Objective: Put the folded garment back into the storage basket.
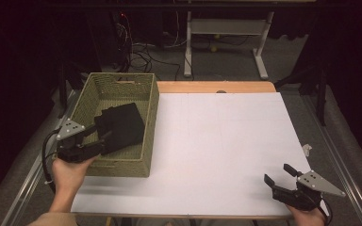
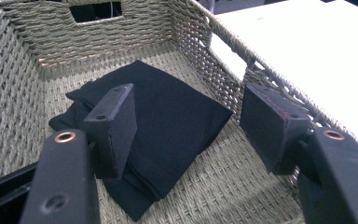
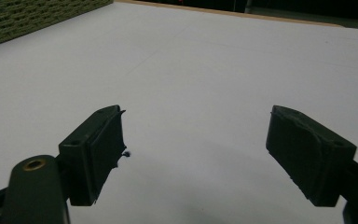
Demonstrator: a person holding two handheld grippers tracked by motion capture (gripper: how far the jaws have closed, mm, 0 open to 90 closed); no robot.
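Black cloth sat folded in the woven basket, both tongs spread

The left tongs (image 1: 99, 136) hung over the near end of the basket (image 1: 150, 113), jaws spread wide with nothing pinched, right above the black cloth (image 1: 121, 125) lying flat on the basket floor. The right tongs (image 1: 278, 173) were well apart from all that, at the near right corner of the white tabletop (image 1: 217, 141), jaws spread too and holding nothing.
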